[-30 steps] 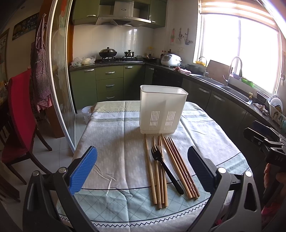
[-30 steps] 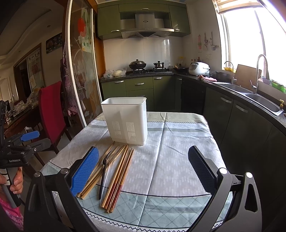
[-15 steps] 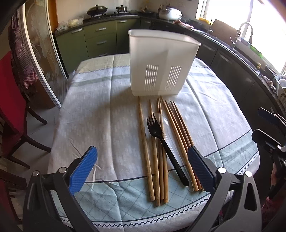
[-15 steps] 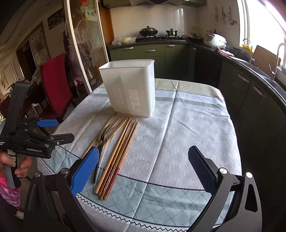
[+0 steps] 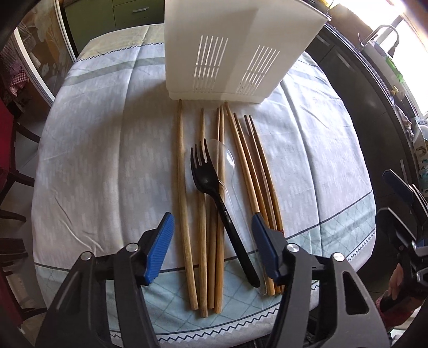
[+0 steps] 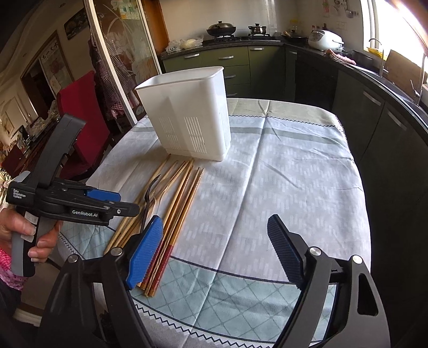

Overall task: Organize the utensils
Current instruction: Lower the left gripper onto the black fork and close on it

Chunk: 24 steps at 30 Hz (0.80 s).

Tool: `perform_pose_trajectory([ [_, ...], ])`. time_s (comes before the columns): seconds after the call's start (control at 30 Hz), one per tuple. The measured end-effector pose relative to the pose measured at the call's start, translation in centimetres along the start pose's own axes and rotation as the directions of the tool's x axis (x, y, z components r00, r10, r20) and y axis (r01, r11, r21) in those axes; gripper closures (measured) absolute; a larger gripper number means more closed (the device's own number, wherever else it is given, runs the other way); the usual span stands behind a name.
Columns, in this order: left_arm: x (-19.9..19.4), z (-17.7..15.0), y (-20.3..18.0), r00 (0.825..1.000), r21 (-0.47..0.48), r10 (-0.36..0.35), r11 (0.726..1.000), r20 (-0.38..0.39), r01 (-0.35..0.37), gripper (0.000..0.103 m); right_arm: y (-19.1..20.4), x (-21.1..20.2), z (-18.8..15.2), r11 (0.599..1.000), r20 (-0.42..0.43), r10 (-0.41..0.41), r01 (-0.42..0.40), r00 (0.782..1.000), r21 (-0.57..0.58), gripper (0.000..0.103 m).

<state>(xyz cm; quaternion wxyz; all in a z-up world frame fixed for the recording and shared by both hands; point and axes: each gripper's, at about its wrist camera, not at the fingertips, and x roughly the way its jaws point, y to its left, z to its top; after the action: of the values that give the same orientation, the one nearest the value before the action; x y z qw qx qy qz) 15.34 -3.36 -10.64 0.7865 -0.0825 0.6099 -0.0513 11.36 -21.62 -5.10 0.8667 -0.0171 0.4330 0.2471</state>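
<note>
Step in hand, by my reading: first pick, w/ left gripper (image 5: 212, 238) closing over light chopsticks (image 5: 200, 214) and black fork (image 5: 214, 187) on tablecloth (image 5: 107, 160), nothing pinched; right gripper (image 6: 214, 251) closing, empty; next needs lower, pinch, carry to white caddy (image 5: 235, 48).

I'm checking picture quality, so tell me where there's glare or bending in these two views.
Left wrist view: the window at top right is blown out white, and the table edge bows outward. Right wrist view: glare at the top right window; the door frame curves.
</note>
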Motion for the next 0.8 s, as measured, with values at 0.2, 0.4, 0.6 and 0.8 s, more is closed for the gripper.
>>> perform_pose_trajectory([
  [0.2, 1.6, 0.7, -0.2, 0.996, -0.057, -0.063, 0.997, -0.057, 0.059, 0.075, -0.1, -0.3, -0.1, 1.000, 0.001, 0.004, -0.004, 1.000, 0.000, 0.023],
  [0.4, 2.6, 1.6, 0.1, 0.995, -0.111, -0.064, 0.992, -0.072, 0.056, 0.088, 0.2, -0.2, -0.2, 1.000, 0.002, 0.005, -0.005, 1.000, -0.017, 0.022],
  [0.6, 3.1, 2.0, 0.3, 0.995, -0.125, -0.073, 0.990, -0.074, 0.064, 0.100, 0.4, 0.0, -0.1, 1.000, -0.001, 0.002, -0.002, 1.000, -0.029, 0.022],
  [0.8, 3.4, 2.2, 0.5, 0.991, -0.132, -0.098, 0.988, -0.088, 0.086, 0.101, 0.6, 0.4, 0.0, 0.999, -0.007, 0.014, -0.015, 1.000, -0.034, 0.022],
])
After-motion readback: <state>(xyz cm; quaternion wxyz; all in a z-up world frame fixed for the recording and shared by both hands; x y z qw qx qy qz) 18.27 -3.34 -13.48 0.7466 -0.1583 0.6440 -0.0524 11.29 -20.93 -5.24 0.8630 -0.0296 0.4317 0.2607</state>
